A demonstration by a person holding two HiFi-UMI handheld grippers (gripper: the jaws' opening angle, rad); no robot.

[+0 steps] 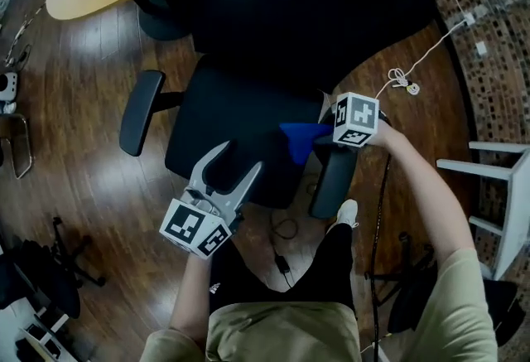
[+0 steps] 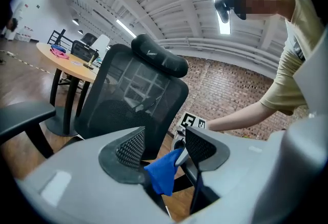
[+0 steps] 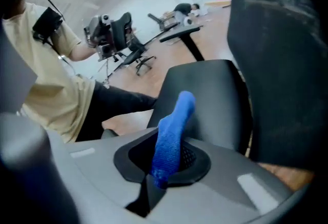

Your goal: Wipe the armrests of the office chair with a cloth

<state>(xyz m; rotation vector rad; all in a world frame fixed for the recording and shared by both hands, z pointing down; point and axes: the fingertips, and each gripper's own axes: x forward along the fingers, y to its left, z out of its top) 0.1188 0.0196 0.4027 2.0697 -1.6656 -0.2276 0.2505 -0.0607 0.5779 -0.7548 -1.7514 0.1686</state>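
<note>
"Cloth [image 3: 171, 130], blue: who holds it?"

"My right tool [image 3: 166, 161] is clenched on it. The right gripper view shows both pads pressed on the lower end, with the free end standing up past them. In the head view the marker cube [image 1: 356, 118] covers those pads."

"Its place?"

"Only the head view gives that: over the right edge of the seat [image 1: 224, 112], just beside the right armrest [image 1: 333, 178]. Whether it touches, I cannot tell. The left armrest [image 1: 141, 112] is well apart, across the seat."

"Your left tool [image 2: 164, 146]?"

"Released, jaws apart, nothing between them. Its own view looks through the gap at the cloth farther off. It alone shows the headrest [image 2: 159, 56] plainly, with the desk [image 2: 66, 61] beyond the chair."
</note>
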